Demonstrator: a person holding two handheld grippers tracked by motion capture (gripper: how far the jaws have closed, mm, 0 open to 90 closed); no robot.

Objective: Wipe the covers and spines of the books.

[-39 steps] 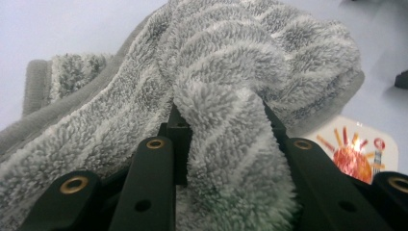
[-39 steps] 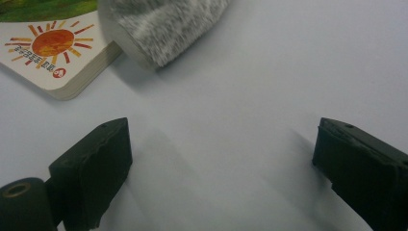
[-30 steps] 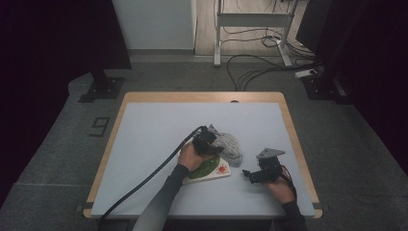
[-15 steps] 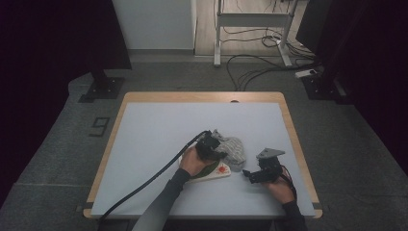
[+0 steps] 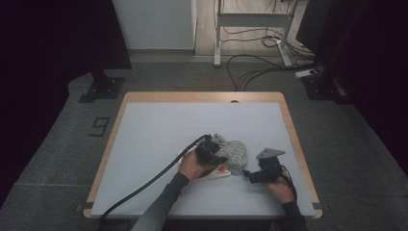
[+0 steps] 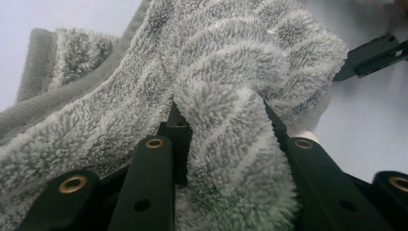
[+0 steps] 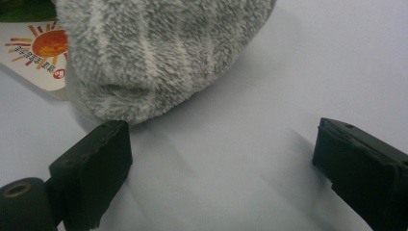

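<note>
The fluffy grey-and-white striped towel (image 5: 232, 153) is lying in a soft heap near the middle of the pale blue bench (image 5: 154, 139), a bit toward the near right side. Part of it is sitting on a flat white card with an orange sun picture (image 7: 36, 53).

The left tongs (image 5: 212, 155) are pinching a thick fold of the towel (image 6: 231, 144); the fluffy cloth is bulging up between the two black jaws, so they are clenched on it. The right tongs (image 5: 248, 174) are resting just to the right of the heap with the jaws spread wide and nothing between them. One of their black pads (image 7: 94, 159) is sitting right at the towel's edge, maybe just touching it.

The job in hand looks like spreading or folding the towel with both tongs. To do it well, the left tongs should be keeping their squeeze firm, because fluffy cloth slips out easily. The right tongs should be sliding forward low along the bench until the towel's edge is sitting well between the pads, and only then closing. Grabbing just a little fluff is risky, since it could pull loose. It is also wise to be catching only the towel and not the card under it, or the card may be dragged along.
</note>
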